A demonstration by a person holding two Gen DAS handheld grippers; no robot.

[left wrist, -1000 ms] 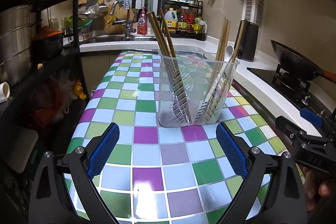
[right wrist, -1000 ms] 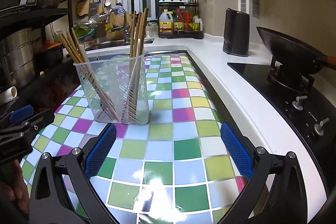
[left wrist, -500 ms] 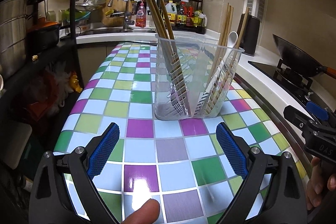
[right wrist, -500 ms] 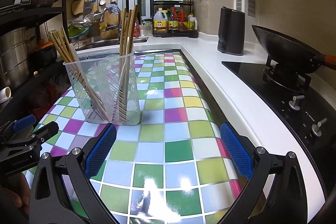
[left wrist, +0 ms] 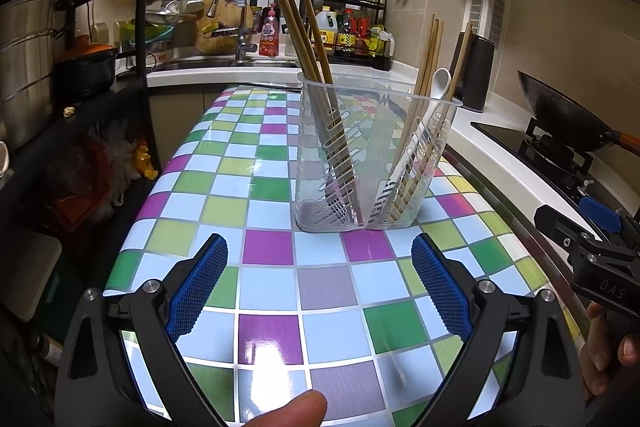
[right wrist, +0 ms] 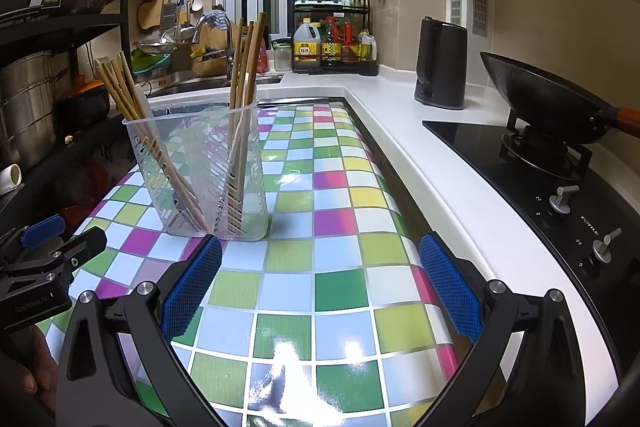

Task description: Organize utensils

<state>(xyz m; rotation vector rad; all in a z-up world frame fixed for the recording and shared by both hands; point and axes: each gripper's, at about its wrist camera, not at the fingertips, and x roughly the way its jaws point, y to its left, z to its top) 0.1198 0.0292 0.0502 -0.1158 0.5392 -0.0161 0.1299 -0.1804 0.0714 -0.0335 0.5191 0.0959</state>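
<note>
A clear plastic utensil holder [left wrist: 372, 167] [right wrist: 200, 171] with two compartments stands on the checkered counter [left wrist: 272, 291] [right wrist: 340, 267]. Wooden chopsticks [left wrist: 308, 39] lean in its left compartment. More chopsticks [left wrist: 430, 55] and a white spoon [left wrist: 438, 87] sit in its right one. My left gripper [left wrist: 320, 283] is open and empty, low over the counter, a short way in front of the holder. My right gripper [right wrist: 320, 287] is open and empty too, with the holder just beyond its left finger. Each gripper shows at the edge of the other's view.
A black rack [left wrist: 60, 67] with pots stands at the left. Sink and tap [left wrist: 236, 27] lie behind, with bottles [right wrist: 332, 43] on a shelf. To the right are a black kettle [right wrist: 440, 63], a wok [right wrist: 548, 99] on the hob and the stove knobs [right wrist: 560, 199]. A fingertip [left wrist: 292, 411] shows at the bottom.
Both grippers have drifted slightly; the holder appears a little nearer and more to the left in the right wrist view. A fingertip has come into the left wrist view. Jaws stay open.
</note>
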